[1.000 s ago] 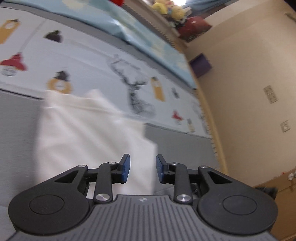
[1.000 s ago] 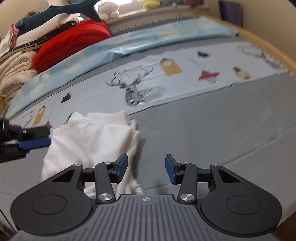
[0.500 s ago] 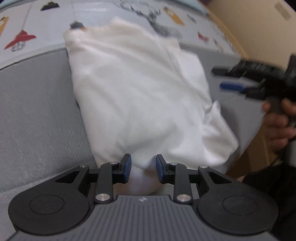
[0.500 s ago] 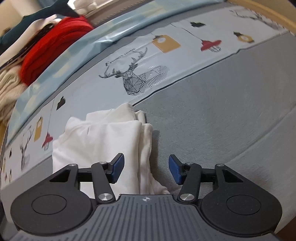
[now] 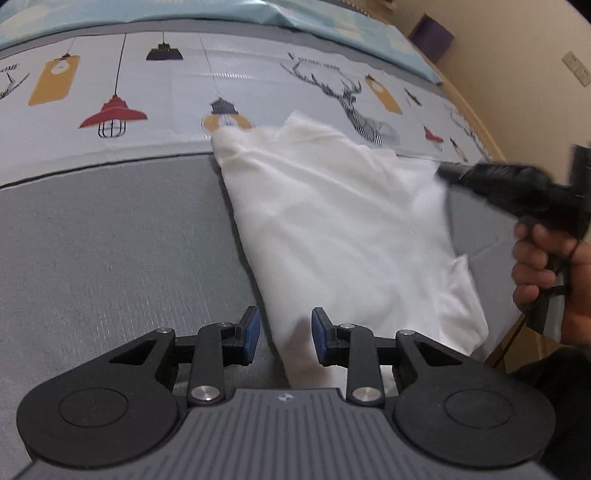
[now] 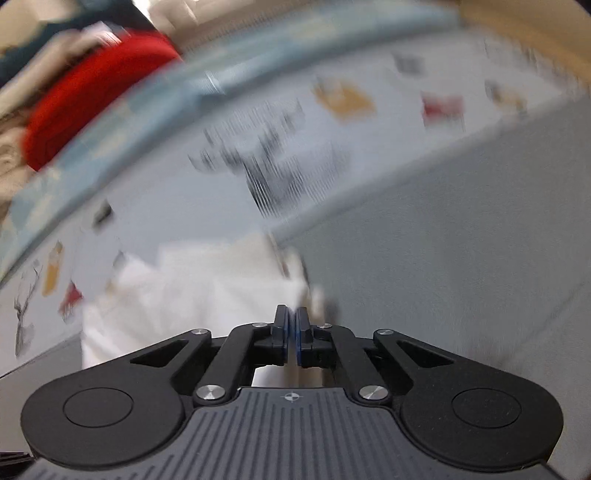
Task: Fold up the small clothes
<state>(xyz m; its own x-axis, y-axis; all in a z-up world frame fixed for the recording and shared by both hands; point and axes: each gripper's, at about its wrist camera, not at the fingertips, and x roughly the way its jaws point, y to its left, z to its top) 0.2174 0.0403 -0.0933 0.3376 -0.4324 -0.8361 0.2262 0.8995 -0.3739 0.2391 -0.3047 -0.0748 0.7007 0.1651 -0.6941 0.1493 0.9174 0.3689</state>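
Observation:
A white garment point(image 5: 332, 221), folded, lies on the grey bed cover point(image 5: 110, 251), its far end on the printed sheet point(image 5: 110, 81). My left gripper point(image 5: 286, 334) is open at its near corner; cloth lies between the jaws and the pads do not press it. A hand point(image 5: 535, 258) brings my right gripper point(image 5: 448, 175) to the garment's right edge. In the blurred right wrist view the right gripper point(image 6: 291, 332) has its jaws together at the edge of the white garment point(image 6: 184, 295), apparently pinching a thin bit of cloth.
A pile of red and pale clothes point(image 6: 92, 99) lies at the far left of the bed. A light blue sheet point(image 5: 332, 18) runs along the back. A beige wall with sockets point(image 5: 576, 66) and a purple object point(image 5: 432, 35) stand to the right.
The right jaws went from wide open to shut at the garment's edge. The left gripper swung and dropped towards the garment's near corner. The right gripper closed in on the cloth.

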